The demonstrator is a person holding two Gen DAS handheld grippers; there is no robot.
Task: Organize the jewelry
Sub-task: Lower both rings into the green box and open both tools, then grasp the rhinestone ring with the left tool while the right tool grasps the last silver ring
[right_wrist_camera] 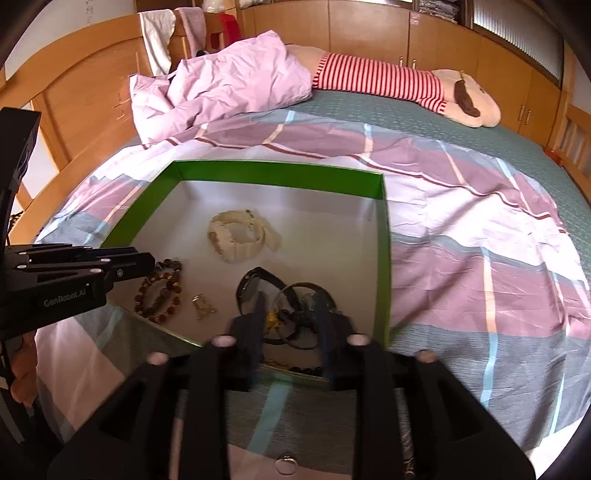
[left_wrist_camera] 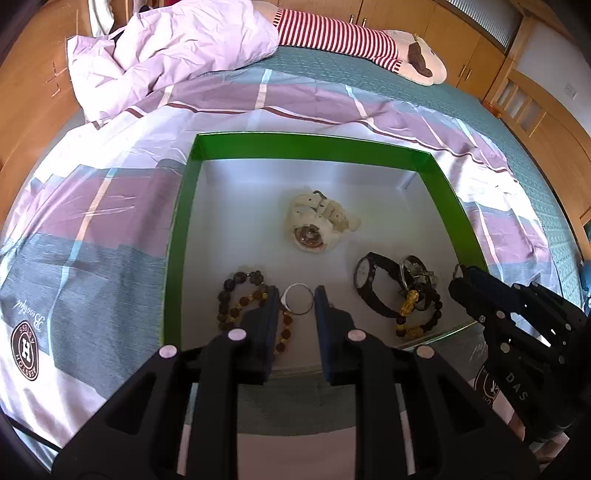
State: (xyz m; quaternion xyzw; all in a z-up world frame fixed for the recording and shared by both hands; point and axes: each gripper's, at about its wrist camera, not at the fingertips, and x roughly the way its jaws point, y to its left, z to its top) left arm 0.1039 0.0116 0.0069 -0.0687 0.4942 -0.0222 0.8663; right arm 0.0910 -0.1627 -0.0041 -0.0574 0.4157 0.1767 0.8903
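Note:
A green-walled box (left_wrist_camera: pixel 314 142) with a silver floor lies on the bed. In it are a cream watch (left_wrist_camera: pixel 317 225), a black watch (left_wrist_camera: pixel 369 284), a brown bead bracelet (left_wrist_camera: pixel 236 291), a black bead bracelet with gold charms (left_wrist_camera: pixel 417 325) and a silver ring (left_wrist_camera: pixel 298 285). My left gripper (left_wrist_camera: pixel 295 295) hovers with its jaws a little apart. The ring shows through the gap. In the right wrist view the ring (right_wrist_camera: pixel 201 306) lies on the floor, apart from the left gripper (right_wrist_camera: pixel 147 264). My right gripper (right_wrist_camera: pixel 290 306) stands open above the black watch (right_wrist_camera: pixel 255 284); its fingers are blurred.
The box sits on a purple, grey and white checked quilt (left_wrist_camera: pixel 110 206). A crumpled pink duvet (left_wrist_camera: pixel 177 51) and a plush toy in a red-striped shirt (left_wrist_camera: pixel 343 40) lie at the far end. Wooden cabinets (right_wrist_camera: pixel 369 33) line the walls.

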